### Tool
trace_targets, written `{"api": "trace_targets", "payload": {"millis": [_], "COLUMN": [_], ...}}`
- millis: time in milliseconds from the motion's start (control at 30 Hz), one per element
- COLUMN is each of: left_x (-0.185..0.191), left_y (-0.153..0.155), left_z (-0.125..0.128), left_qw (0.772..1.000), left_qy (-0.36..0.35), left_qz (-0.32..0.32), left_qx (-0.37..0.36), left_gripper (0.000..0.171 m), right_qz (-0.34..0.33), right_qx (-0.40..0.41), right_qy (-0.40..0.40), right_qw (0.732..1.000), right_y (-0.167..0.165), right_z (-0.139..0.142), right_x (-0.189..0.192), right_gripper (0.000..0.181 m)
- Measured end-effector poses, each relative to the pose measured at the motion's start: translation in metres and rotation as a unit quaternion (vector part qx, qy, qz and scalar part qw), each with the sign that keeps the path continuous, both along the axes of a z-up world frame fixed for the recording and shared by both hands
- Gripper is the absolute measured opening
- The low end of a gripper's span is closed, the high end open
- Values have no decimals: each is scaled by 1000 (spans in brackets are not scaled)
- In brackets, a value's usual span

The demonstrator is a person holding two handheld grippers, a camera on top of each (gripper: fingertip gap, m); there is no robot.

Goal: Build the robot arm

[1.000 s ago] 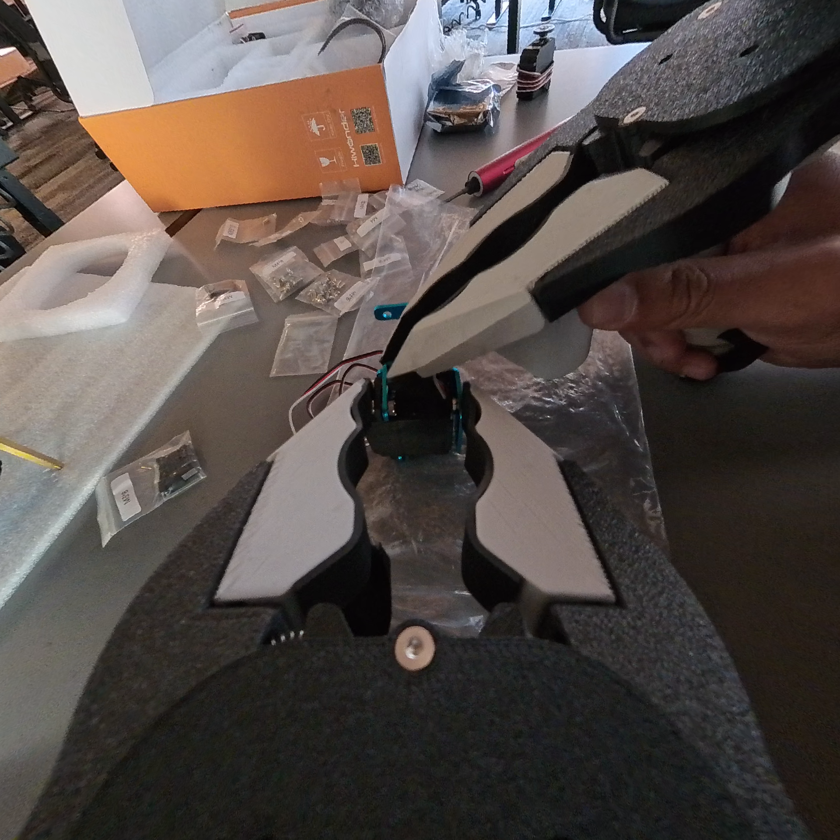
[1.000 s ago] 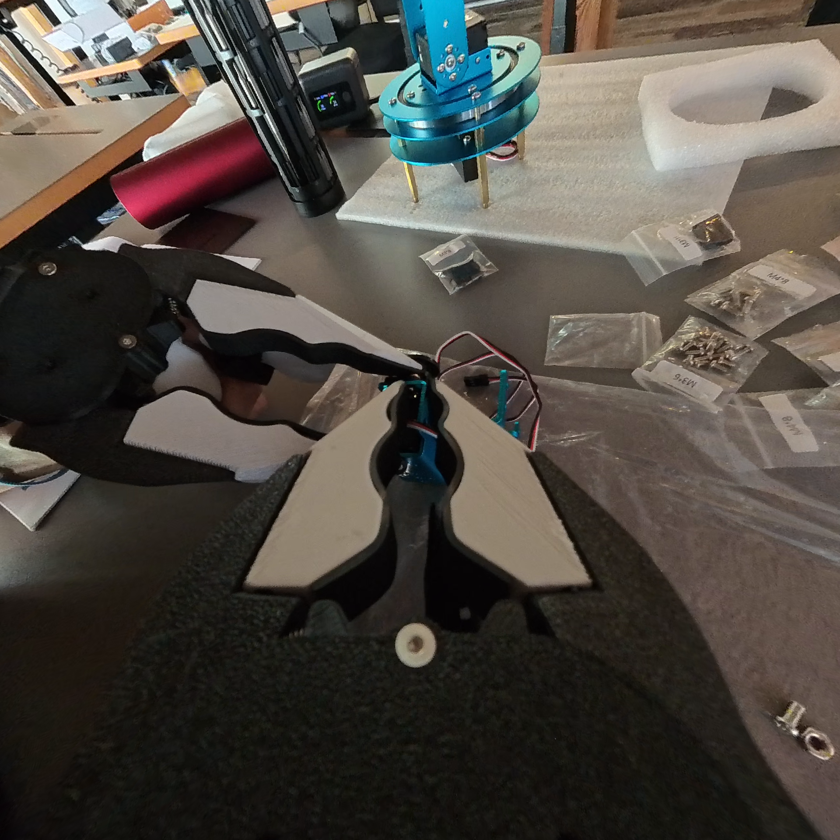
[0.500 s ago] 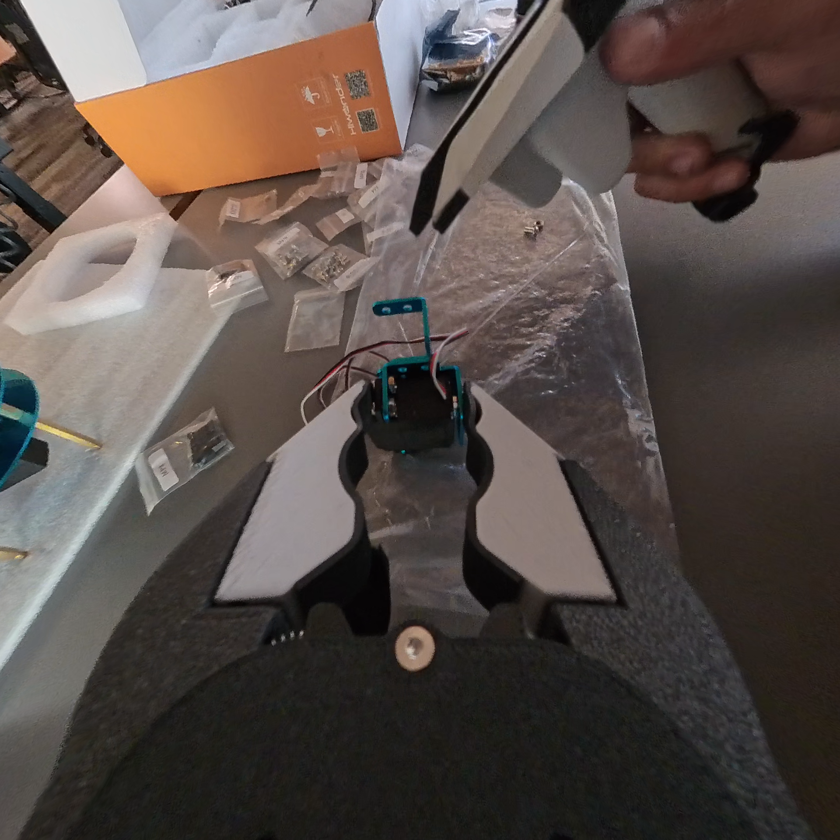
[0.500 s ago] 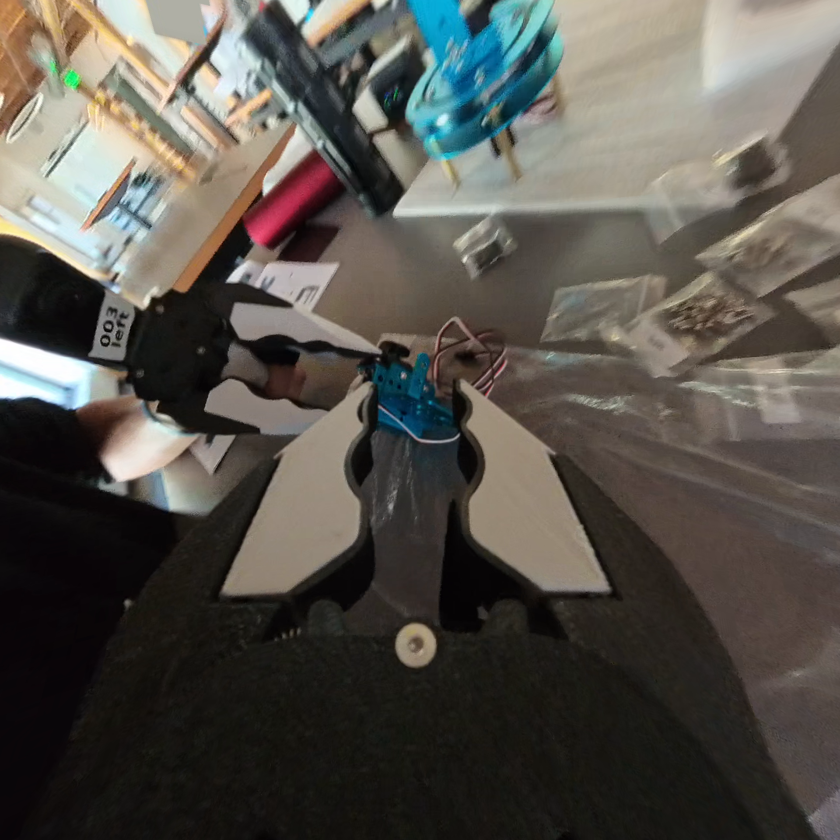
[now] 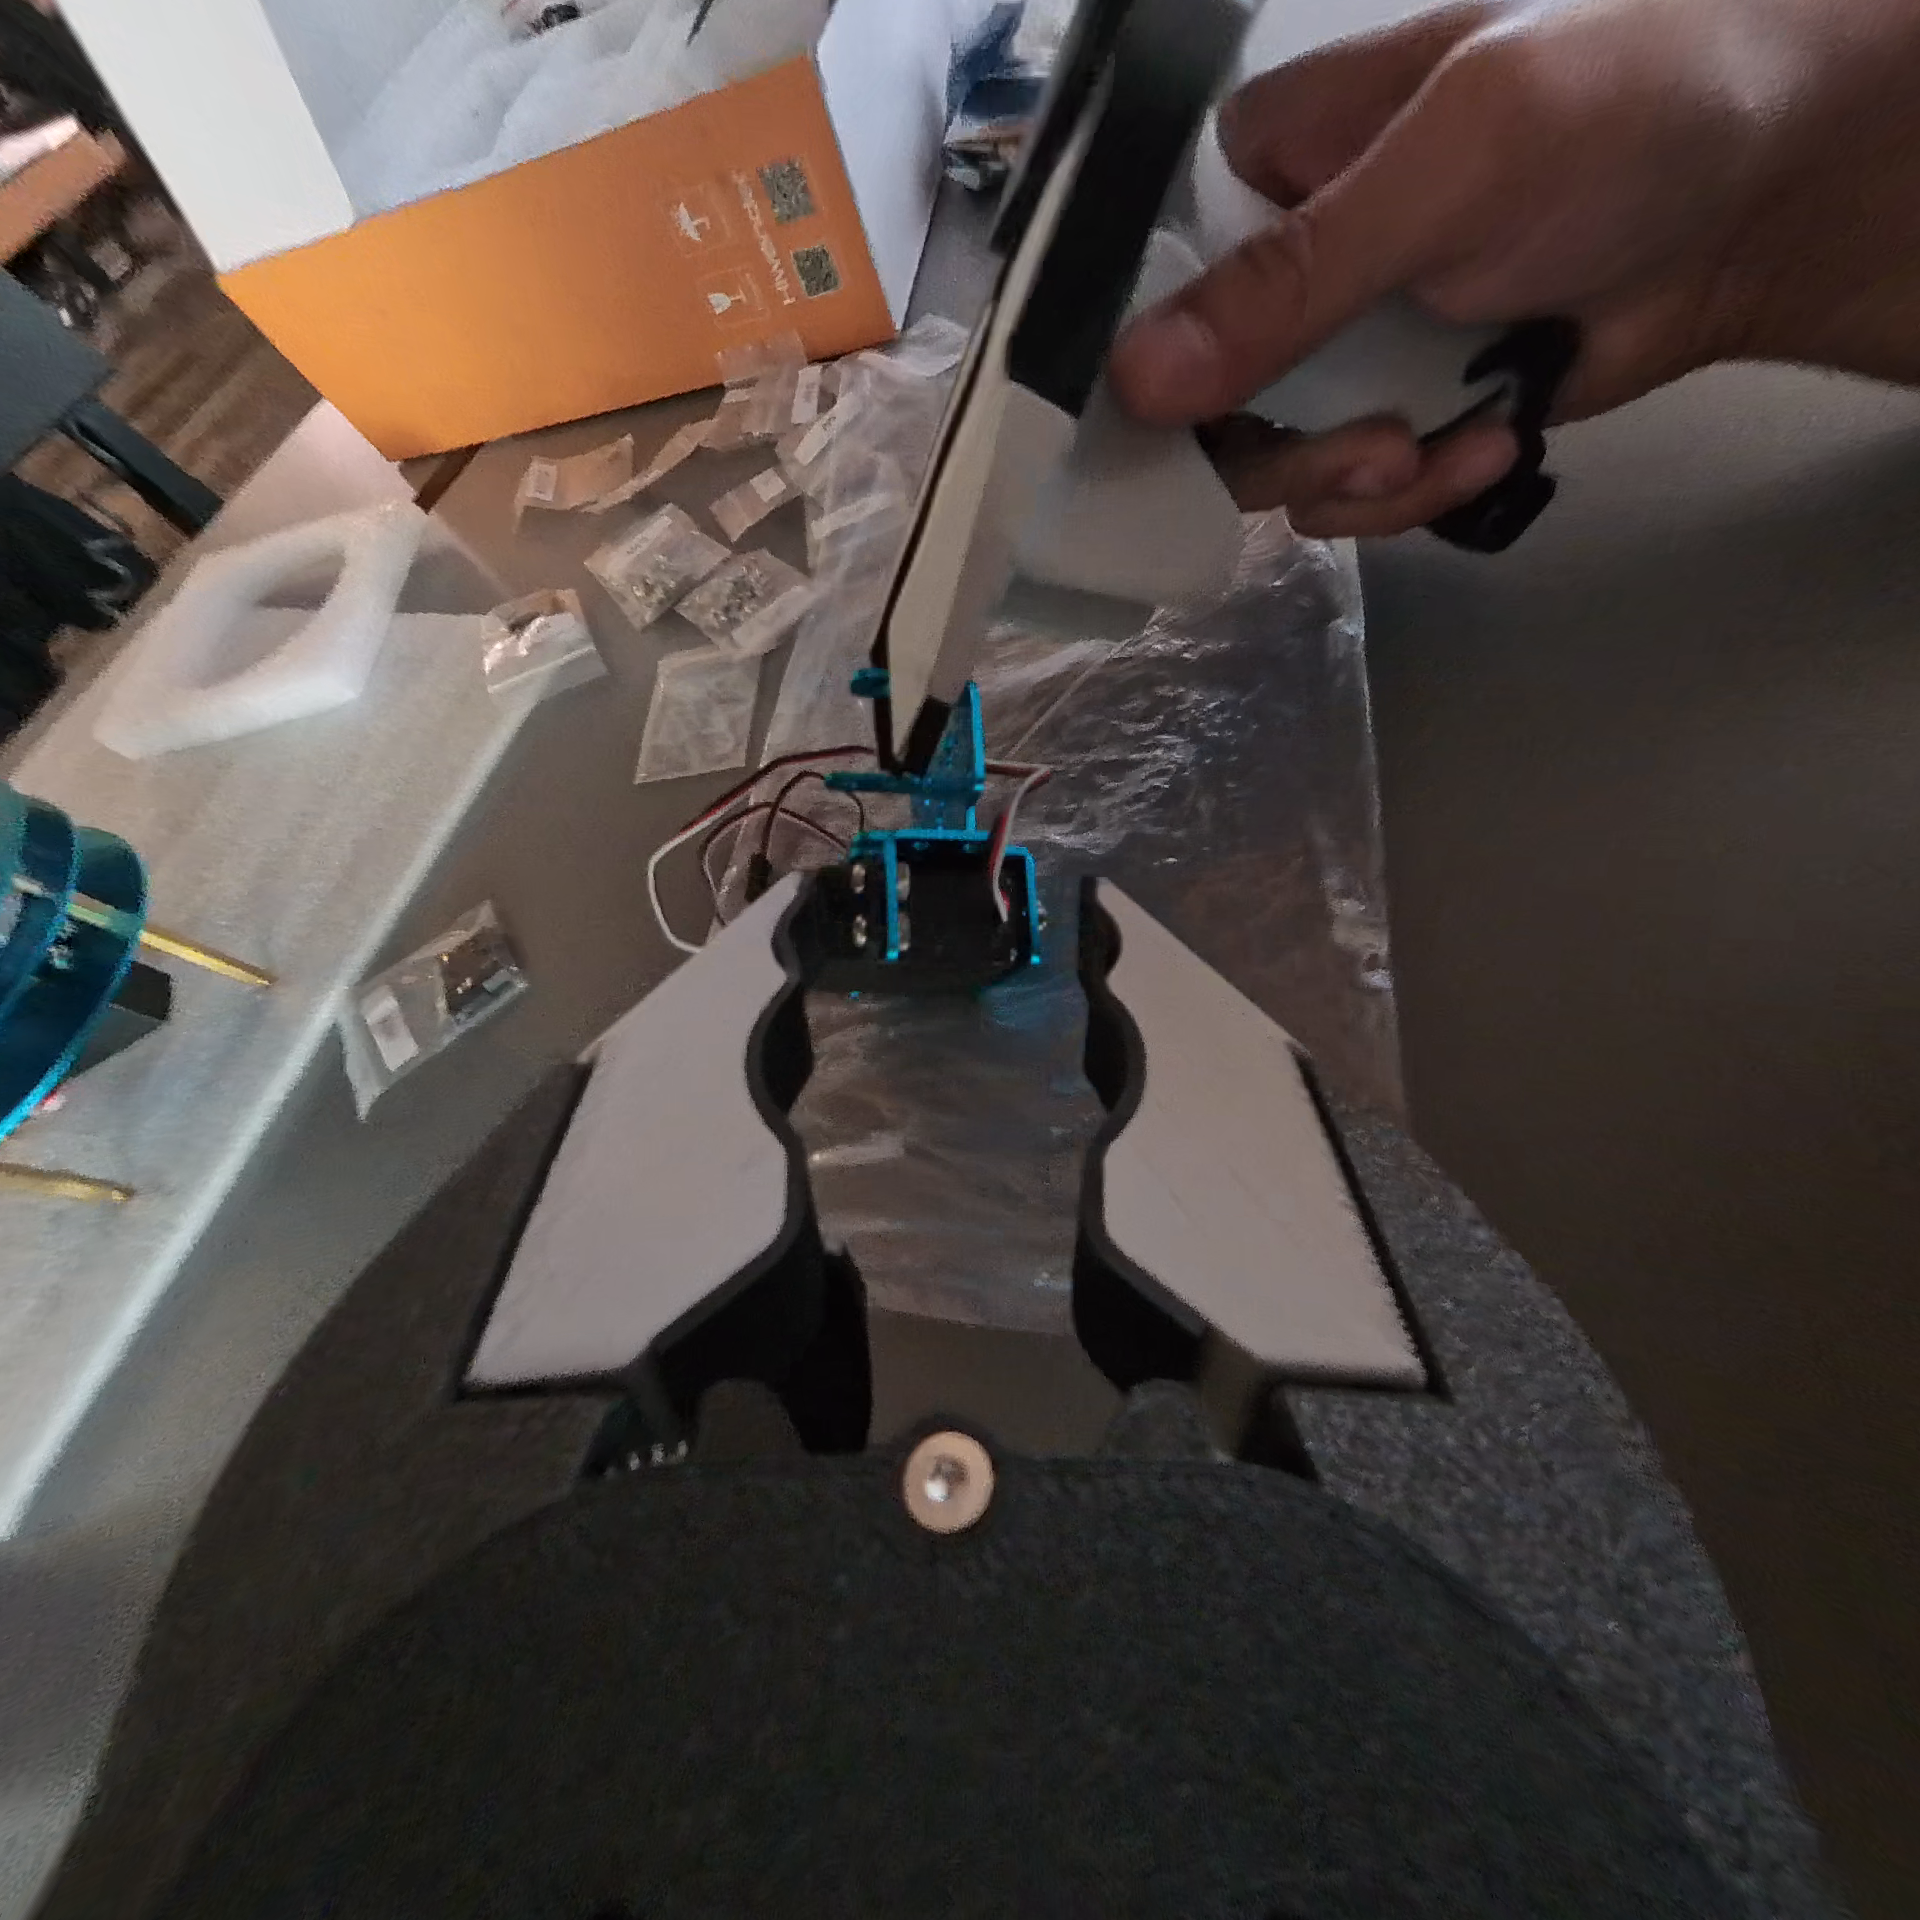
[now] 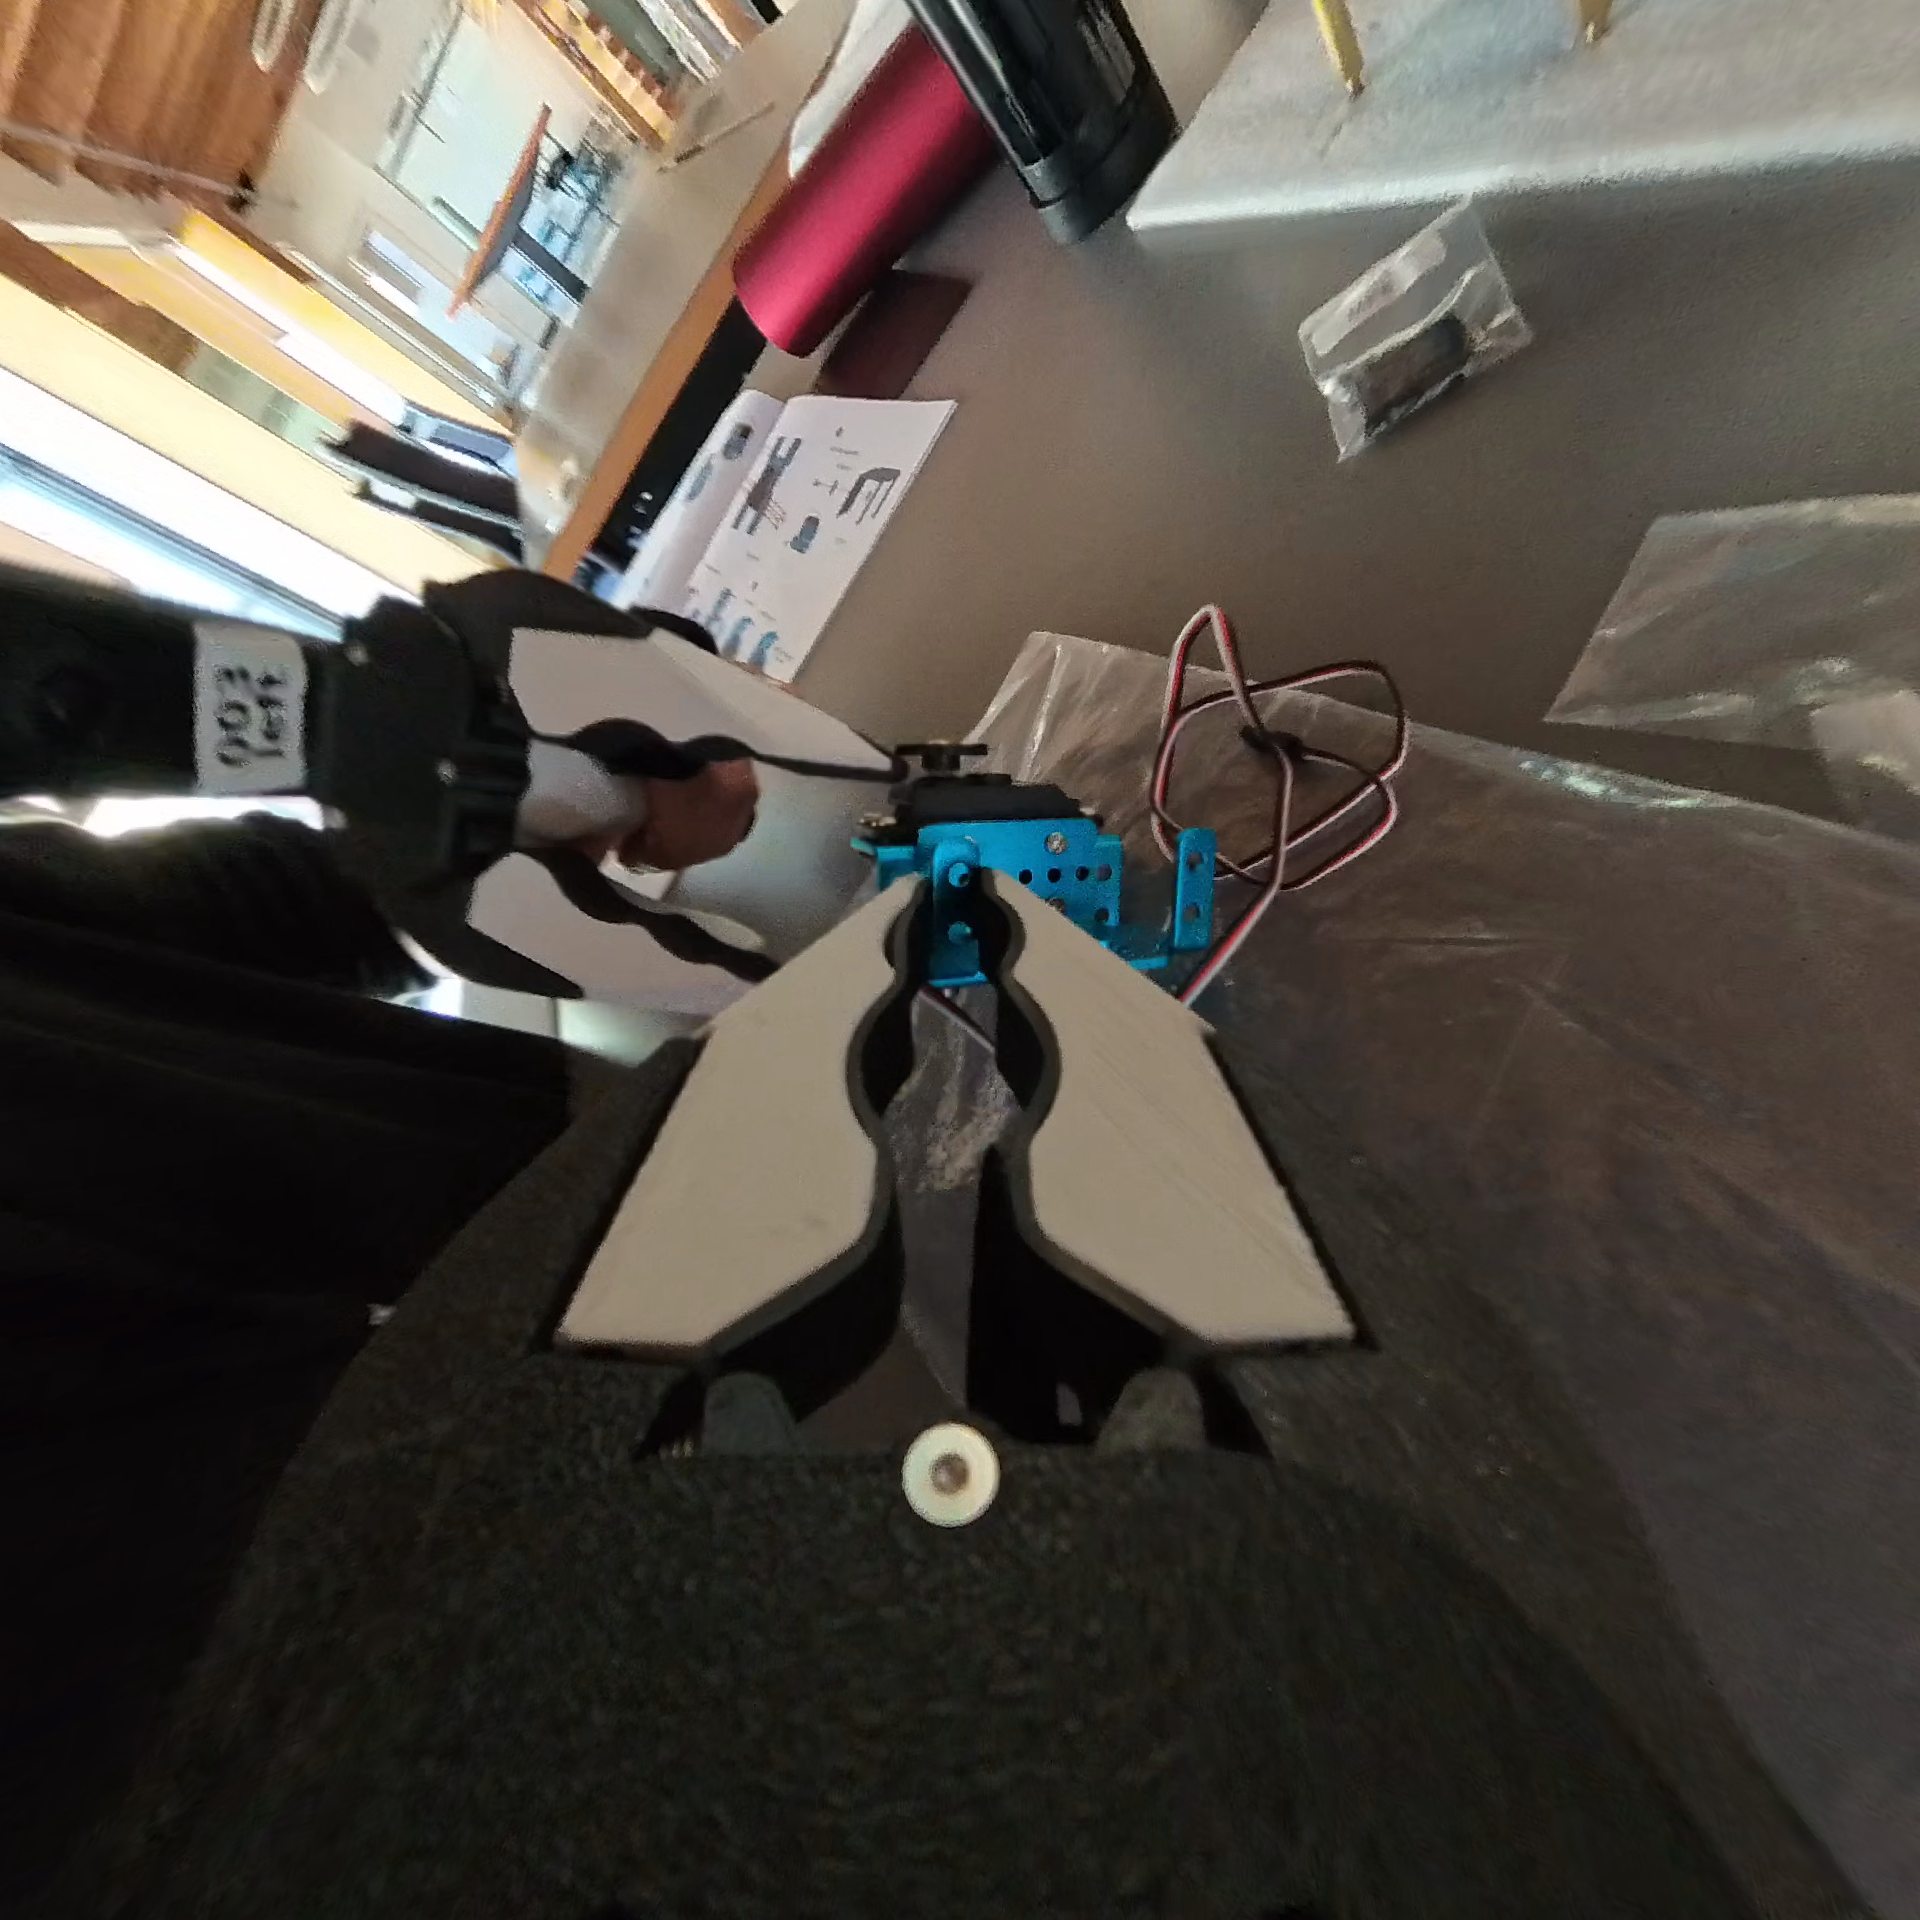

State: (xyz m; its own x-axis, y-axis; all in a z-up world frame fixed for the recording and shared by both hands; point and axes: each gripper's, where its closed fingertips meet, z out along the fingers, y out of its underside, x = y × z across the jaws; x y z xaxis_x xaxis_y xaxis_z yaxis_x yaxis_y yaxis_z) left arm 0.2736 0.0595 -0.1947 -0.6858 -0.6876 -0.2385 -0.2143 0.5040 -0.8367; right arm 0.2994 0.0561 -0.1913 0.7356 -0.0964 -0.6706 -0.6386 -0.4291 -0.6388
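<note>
**Cluttered counter, both tools on one servo assembly**

Grey counter (image 5: 1610,935) strewn with kit parts: orange box (image 5: 582,270) at the back, small screw bags (image 5: 686,561), white foam (image 5: 260,634), and a crinkled plastic sheet (image 5: 1195,779) under the work. In the right wrist view, an open manual (image 6: 810,520) and a red cylinder (image 6: 862,177) lie farther off.

Left tool (image 5: 935,914) is clenched across the black servo (image 5: 945,920), one finger on each side, and the servo sits right at the fingertips. Servo is seated in a blue bracket (image 6: 1049,862), just above the sheet. Whether it touches the sheet can't be told.

Right tool (image 6: 956,894) is clamped on a thin upright tab of the bracket, coming in steeply from above, with a hand (image 5: 1507,208) on its handle. Wires (image 6: 1288,748) loop loose beyond the bracket, clear of both tools.

Judgement: the right grip is narrow and at the very tips, so the tab could pivot or slip. Squeeze it squarely and keep sideways force low. The left hold is broader and looks like the steadier anchor. Both views are motion-blurred, so the exact contact edges are uncertain.
</note>
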Motion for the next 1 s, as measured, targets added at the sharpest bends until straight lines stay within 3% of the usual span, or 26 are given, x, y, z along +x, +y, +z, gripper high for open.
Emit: {"api": "trace_targets", "payload": {"millis": [300, 500, 700, 800, 933, 1000], "left_x": [-14, -20, -29, -30, -34, -33], "left_y": [20, 10, -2, 1, -6, -6], "left_z": [1, 1, -7, -23, -25, -25], "left_qw": [987, 965, 919, 908, 910, 916], "left_qy": [105, 180, 249, 264, 267, 265], "left_qz": [32, 54, 136, 190, 183, 179], "left_qx": [-114, -182, -273, -263, -259, -243], "left_gripper": [53, 57, 57, 51, 28, 28], "right_qz": [38, 32, 33, 17, 44, 67], "right_qx": [-66, -88, -104, -126, -102, -87], "right_qy": [-99, -143, -332, -390, -366, -336], "right_qw": [992, 985, 937, 912, 924, 935], "right_y": [-21, -24, -22, -21, -18, -22], "right_z": [-14, -18, -18, -23, -24, -23], "right_x": [-12, -29, -56, -63, -82, -87], "right_gripper": [6, 7, 6, 7, 7, 17]}}
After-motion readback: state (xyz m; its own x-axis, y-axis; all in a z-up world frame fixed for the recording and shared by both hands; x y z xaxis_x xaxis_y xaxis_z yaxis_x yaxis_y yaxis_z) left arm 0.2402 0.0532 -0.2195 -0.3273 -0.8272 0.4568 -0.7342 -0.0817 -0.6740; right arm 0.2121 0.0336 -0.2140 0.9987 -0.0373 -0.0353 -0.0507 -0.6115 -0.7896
